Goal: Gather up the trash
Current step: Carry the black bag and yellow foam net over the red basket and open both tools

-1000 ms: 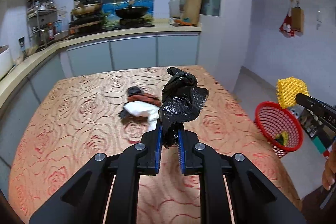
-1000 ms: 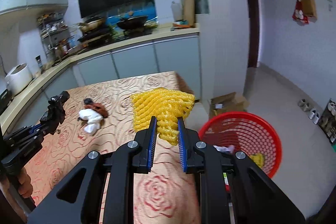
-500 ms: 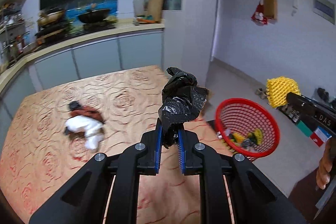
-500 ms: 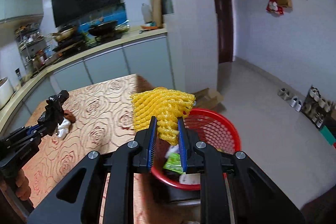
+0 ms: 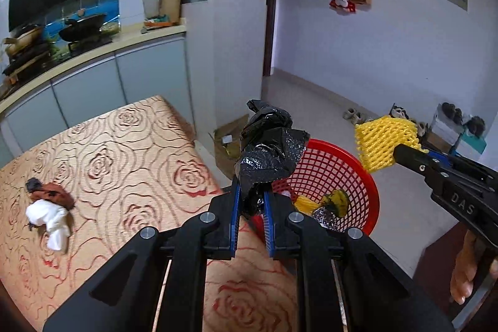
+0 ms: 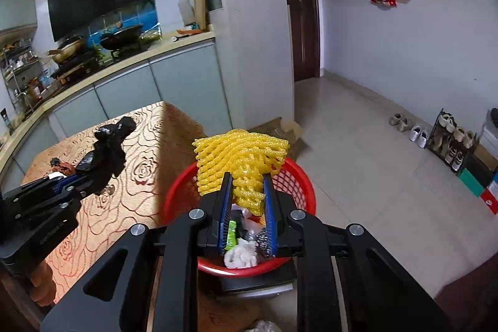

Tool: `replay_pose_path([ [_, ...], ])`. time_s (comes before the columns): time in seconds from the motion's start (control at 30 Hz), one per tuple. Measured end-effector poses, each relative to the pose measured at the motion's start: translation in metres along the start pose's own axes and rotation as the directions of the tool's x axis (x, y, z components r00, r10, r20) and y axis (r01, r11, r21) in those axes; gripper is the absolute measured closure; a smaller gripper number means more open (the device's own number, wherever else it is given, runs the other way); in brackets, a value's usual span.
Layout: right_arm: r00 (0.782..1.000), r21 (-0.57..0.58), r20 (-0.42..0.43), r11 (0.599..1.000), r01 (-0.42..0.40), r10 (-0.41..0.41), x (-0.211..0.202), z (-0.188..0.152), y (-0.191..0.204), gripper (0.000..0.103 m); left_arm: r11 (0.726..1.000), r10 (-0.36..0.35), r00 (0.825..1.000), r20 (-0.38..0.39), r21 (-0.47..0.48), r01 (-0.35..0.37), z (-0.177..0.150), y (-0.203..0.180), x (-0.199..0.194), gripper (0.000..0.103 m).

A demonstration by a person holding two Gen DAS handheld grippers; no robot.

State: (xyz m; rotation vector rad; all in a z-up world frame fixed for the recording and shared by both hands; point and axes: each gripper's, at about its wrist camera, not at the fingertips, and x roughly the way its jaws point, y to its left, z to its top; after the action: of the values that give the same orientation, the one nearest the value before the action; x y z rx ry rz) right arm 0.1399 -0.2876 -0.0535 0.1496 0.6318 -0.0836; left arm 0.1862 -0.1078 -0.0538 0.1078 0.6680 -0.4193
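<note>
Trash is pinched in both claws. The left gripper (image 5: 251, 201) squeezes a crumpled black plastic bag (image 5: 270, 148) between its blue pads, and the bag sticks up above the fingers. It hangs over the edge of the table (image 5: 124, 151), right by the red basket (image 5: 361, 176). The right gripper (image 6: 247, 195) squeezes a yellow foam net (image 6: 241, 161) the same way, and the net fans out wide above the pads. It hangs right over the red basket, which sits low on the floor beside the table.

Inside the basket there is more trash: a white crumpled tissue (image 6: 241, 252), a green wrapper (image 6: 231, 234) and something shiny and silver (image 6: 263, 240).

Back on the table, with its rose-patterned cloth, a white tissue (image 5: 49, 217) lies touching a brown scrap (image 5: 53, 196), well apart from both claws.

Past the table is a kitchen counter (image 5: 93, 49) with a black wok (image 5: 82, 27). Shoes (image 6: 417, 133) sit in a row by the far wall
</note>
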Motion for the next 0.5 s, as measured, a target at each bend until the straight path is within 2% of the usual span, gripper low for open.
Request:
replay_pose_path([
  [0.23,1.000,0.008,-0.020,1.000,0.023,-0.023,0.010,-0.001,-0.014,0.083,0.999,-0.014,0.999,-0.044,0.030,0.015,0.001,-0.014,0.030,0.091],
  [0.5,0.997,-0.010,-0.069,0.999,0.036,-0.036,0.030,-0.005,-0.016,0.082,0.995,-0.091,0.990,-0.110,0.031,0.095,0.000,-0.029,0.052,0.091],
])
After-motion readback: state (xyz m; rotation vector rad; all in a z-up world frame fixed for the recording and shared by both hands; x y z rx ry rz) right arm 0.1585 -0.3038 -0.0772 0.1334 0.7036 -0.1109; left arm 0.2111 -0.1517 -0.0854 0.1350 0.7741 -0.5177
